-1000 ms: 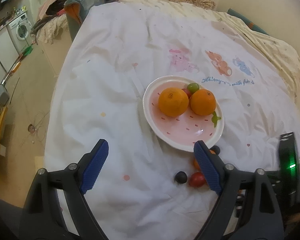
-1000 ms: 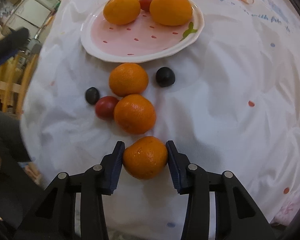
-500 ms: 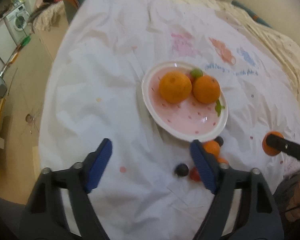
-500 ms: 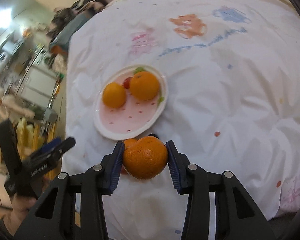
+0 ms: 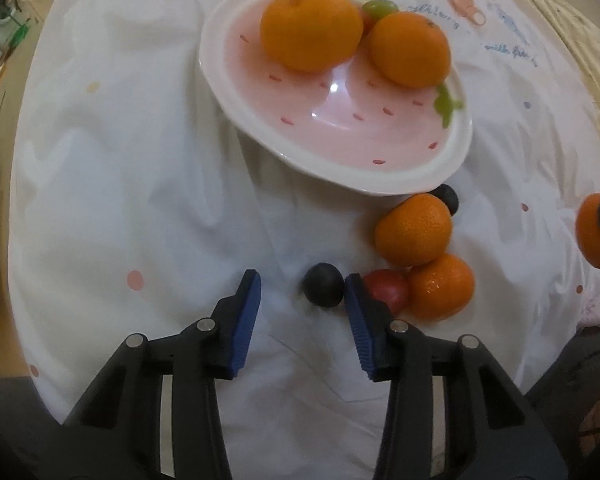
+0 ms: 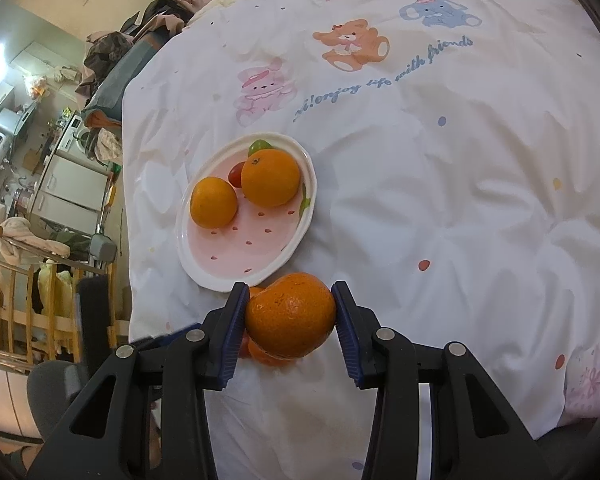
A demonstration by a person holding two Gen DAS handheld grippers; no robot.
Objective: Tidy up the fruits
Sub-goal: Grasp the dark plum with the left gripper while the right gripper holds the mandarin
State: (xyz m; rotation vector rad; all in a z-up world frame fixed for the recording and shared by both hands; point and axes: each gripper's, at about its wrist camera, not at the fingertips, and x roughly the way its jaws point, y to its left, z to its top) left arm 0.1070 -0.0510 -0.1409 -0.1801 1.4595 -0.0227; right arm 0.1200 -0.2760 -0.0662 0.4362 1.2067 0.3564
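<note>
Two oranges [image 5: 310, 26] sit on my plate [image 5: 452, 160]. My right tongs [image 6: 290, 314] clamp a third; left tongs [image 5: 302, 292] gape around a dark plum [image 5: 323, 290], probably. Several fruits remain on the bed [image 5: 140, 160].

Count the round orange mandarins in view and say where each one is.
5. Two sit on the pink strawberry-shaped plate, left and right. Two lie on the white sheet before it. One is in the right gripper. Others may be hidden.

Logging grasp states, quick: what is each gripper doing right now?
Left gripper: open, empty, its right pad against the dark plum on the sheet.
Right gripper: shut on an orange, held above the sheet.
</note>
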